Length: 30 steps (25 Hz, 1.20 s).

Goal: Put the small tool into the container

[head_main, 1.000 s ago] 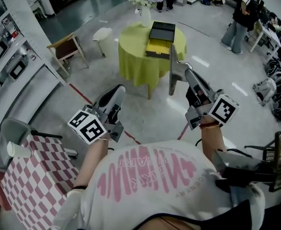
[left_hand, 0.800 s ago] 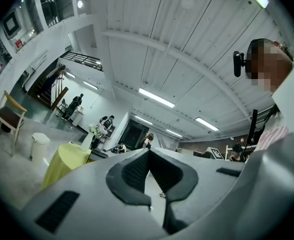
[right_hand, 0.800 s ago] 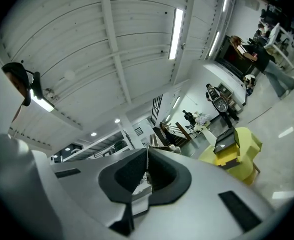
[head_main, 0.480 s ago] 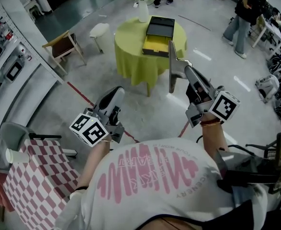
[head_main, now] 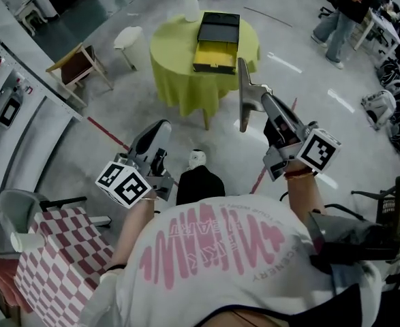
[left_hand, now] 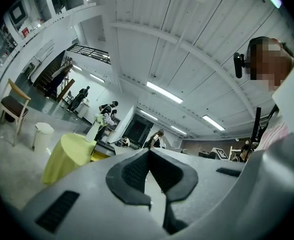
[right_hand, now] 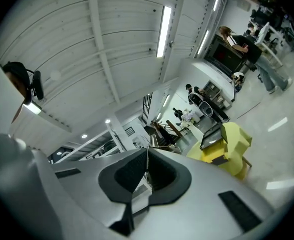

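My right gripper (head_main: pixel 263 102) is shut on a thin grey metal tool (head_main: pixel 242 94) that stands upright in front of me. In the right gripper view the jaws (right_hand: pixel 147 159) meet with the tool's blade seen edge-on between them. The container (head_main: pixel 215 41) is a black box with a raised lid and yellow inside. It lies on a round table with a yellow-green cloth (head_main: pixel 179 63), still well ahead of both grippers. My left gripper (head_main: pixel 160 129) hangs lower left, shut with nothing in it; its pads (left_hand: pixel 131 171) meet at the tip.
A white vase of flowers (head_main: pixel 189 5) stands at the table's far side. A wooden chair (head_main: pixel 73 63) and a white stool (head_main: pixel 128 38) stand left of it. A checkered table (head_main: pixel 56 257) with a paper cup (head_main: pixel 21 240) is near left. People (head_main: pixel 343 16) stand at far right.
The round table and box have shifted up and left in view as the person steps along. A leg and shoe have come into view below. Both grippers keep their pose and grip.
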Available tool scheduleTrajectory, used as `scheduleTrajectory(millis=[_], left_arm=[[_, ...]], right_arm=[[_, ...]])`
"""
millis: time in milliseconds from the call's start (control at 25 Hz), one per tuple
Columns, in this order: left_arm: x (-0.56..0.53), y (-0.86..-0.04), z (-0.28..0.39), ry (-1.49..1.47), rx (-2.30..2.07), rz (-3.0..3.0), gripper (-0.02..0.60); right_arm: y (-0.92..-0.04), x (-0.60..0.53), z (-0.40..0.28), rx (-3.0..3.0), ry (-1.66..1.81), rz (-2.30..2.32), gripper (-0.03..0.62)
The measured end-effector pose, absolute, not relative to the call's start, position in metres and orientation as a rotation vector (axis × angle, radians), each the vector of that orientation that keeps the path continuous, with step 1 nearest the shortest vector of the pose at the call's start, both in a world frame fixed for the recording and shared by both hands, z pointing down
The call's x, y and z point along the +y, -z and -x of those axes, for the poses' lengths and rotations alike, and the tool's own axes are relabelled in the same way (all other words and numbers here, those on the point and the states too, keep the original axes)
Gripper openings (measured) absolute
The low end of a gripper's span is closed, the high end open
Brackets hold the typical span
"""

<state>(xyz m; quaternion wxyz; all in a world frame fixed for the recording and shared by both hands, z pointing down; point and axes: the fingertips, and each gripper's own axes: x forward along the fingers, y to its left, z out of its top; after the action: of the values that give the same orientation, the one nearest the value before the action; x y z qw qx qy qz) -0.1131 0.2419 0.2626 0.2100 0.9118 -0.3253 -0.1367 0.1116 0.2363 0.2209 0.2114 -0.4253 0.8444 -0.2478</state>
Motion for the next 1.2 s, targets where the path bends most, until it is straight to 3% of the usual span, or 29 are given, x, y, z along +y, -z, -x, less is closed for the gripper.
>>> scheduleTrajectory(millis=[1200], left_arm=[[-0.084, -0.249, 0.078, 0.341, -0.696, -2.618, 0.008]], right_arm=[[-0.211, -0.061, -0.141, 2.155, 0.688, 1.246, 0.011]])
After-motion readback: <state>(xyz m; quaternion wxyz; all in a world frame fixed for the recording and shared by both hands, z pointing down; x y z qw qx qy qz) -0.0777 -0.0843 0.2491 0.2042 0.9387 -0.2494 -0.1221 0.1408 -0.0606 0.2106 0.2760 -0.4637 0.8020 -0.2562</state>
